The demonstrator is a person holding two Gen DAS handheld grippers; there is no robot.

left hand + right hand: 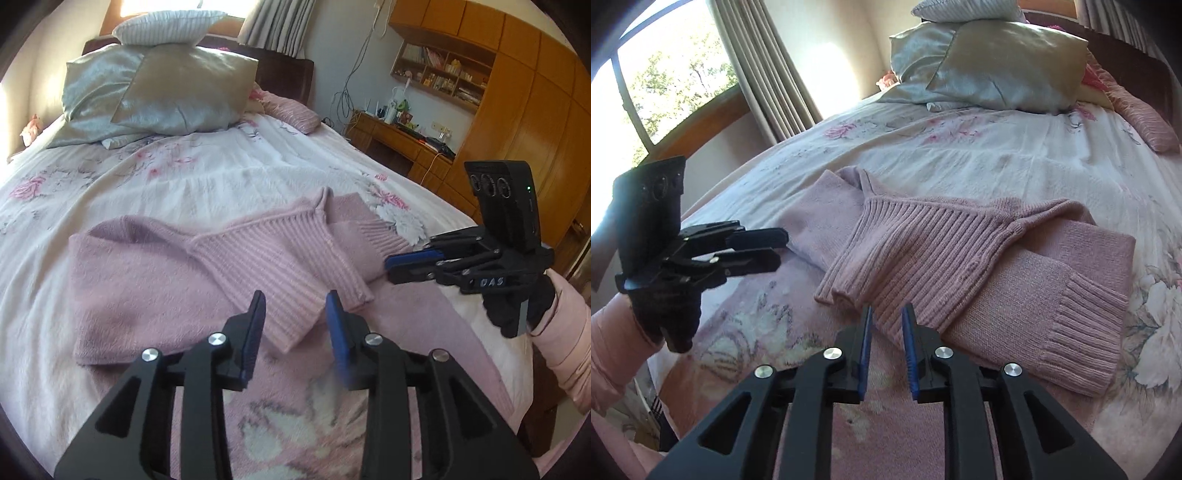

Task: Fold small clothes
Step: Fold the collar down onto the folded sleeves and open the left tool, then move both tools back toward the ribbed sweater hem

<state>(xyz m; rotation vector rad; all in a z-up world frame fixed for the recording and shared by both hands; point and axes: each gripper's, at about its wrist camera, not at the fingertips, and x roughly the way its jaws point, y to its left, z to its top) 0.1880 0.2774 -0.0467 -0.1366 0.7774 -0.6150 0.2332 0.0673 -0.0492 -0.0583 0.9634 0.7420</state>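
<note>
Just ahead of my left gripper point(295, 314), past its fingertips, lies the pink sweater point(155, 273), spread on the floral bedspread point(207, 173) with both ribbed sleeves point(273, 266) crossed over its front. My left jaws stand well apart, holding nothing, and the cuff of the nearer sleeve sits in line with the gap between them, though I cannot tell whether the blue pads point(336, 325) touch the knit or hover just above it.

Off to the right of those jaws I see my right gripper point(391, 267), carried by a black-gloved hand point(517, 310) with a pink padded sleeve behind it; its tips point at the sweater's right edge, near the ribbed hem point(380, 236), and from this side they look close together.

Through the right wrist camera, the right gripper point(888, 321) has its jaws parted by a narrow gap, empty, with the sleeve cuffs point(842, 291) just beyond and slightly left of the tips. The sweater point(1015, 295) stretches away to the right of them, its ribbed hem point(1086, 339) at the near right. To the left of these jaws the left gripper point(775, 247) hangs over the bedspread point(960, 147), clear of the sweater's edge, fingers apart.

Far beyond both sets of jaws, satin pillows point(155, 92) are stacked at the headboard.
</note>
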